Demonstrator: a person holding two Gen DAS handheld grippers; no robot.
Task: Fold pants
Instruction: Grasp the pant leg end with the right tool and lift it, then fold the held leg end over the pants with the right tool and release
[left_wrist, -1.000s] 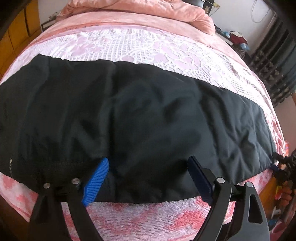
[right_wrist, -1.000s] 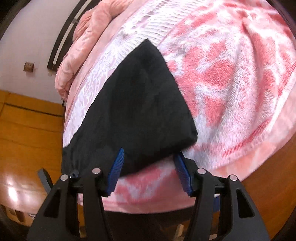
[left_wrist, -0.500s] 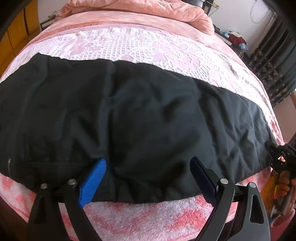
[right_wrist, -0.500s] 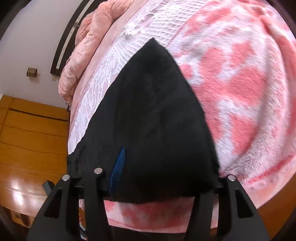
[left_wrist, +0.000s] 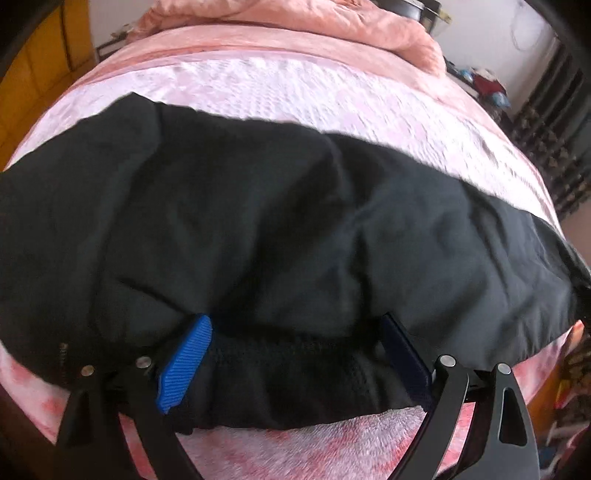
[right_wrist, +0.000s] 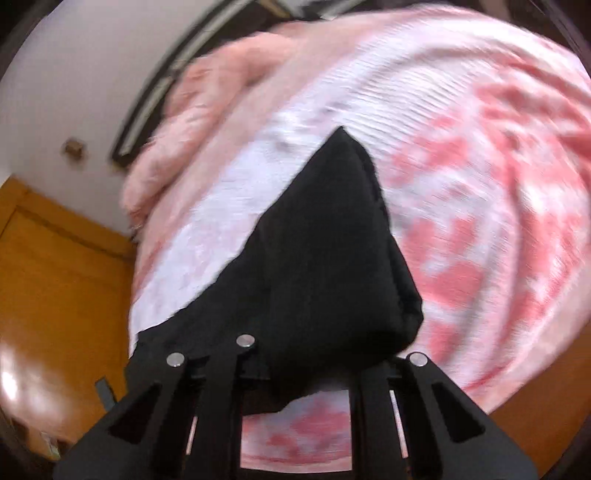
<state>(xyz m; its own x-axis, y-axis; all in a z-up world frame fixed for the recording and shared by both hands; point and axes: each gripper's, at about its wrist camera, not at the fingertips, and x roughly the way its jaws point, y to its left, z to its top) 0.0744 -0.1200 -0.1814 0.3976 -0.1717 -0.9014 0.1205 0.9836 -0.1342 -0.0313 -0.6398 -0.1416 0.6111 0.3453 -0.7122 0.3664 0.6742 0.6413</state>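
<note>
Black pants (left_wrist: 280, 221) lie spread across the pink bed. In the left wrist view my left gripper (left_wrist: 295, 354) stands open around the near waistband, with the bunched elastic edge between its blue pads (left_wrist: 184, 365). In the right wrist view the pants' leg end (right_wrist: 332, 258) drapes over my right gripper (right_wrist: 314, 354) and hides its pads. The fingers are drawn in on the cloth, and the hem looks lifted off the bed.
The bed carries a white lace cover (left_wrist: 332, 88) and a pink patterned blanket (right_wrist: 498, 184). A pink quilt (left_wrist: 295, 22) is piled at the head. Wooden panelling (right_wrist: 55, 277) and floor lie beyond the bed edge. Clutter (left_wrist: 487, 85) sits at the far right.
My left gripper pushed further onto the waistband, still open. My right gripper moved onto the leg end, closed on it and lifted it; the view tilted upward.
</note>
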